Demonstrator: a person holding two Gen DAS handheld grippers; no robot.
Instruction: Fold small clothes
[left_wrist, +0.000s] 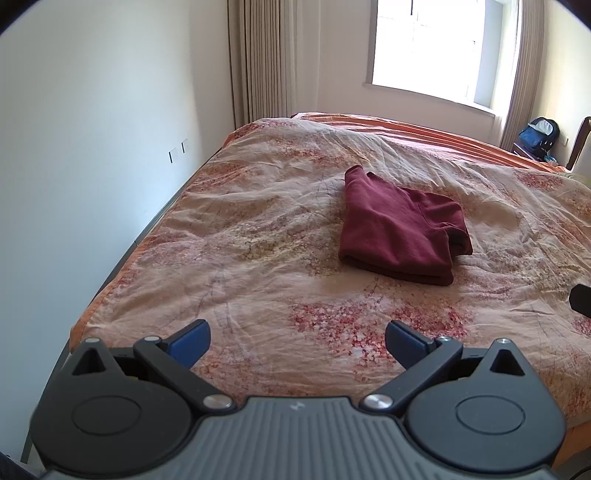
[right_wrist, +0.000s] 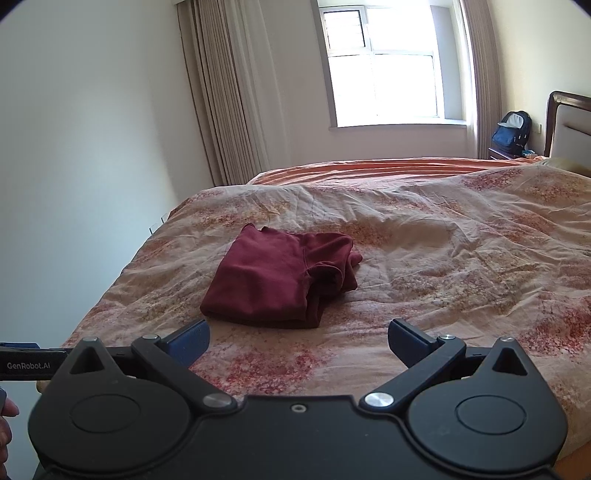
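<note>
A dark red garment (left_wrist: 400, 229) lies folded into a compact square on the floral bedspread (left_wrist: 258, 236). It also shows in the right wrist view (right_wrist: 280, 277). My left gripper (left_wrist: 297, 341) is open and empty, held back above the near part of the bed, well short of the garment. My right gripper (right_wrist: 298, 341) is open and empty too, just in front of the garment's near edge. The edge of the right gripper (left_wrist: 580, 300) shows at the far right of the left wrist view, and the left gripper's body (right_wrist: 29, 363) at the far left of the right wrist view.
A white wall (left_wrist: 92, 166) runs along the bed's left side. Curtains (right_wrist: 225, 96) and a bright window (right_wrist: 384, 66) stand behind the bed. A blue backpack (right_wrist: 511, 129) sits on a nightstand by the headboard (right_wrist: 569, 125) at the far right.
</note>
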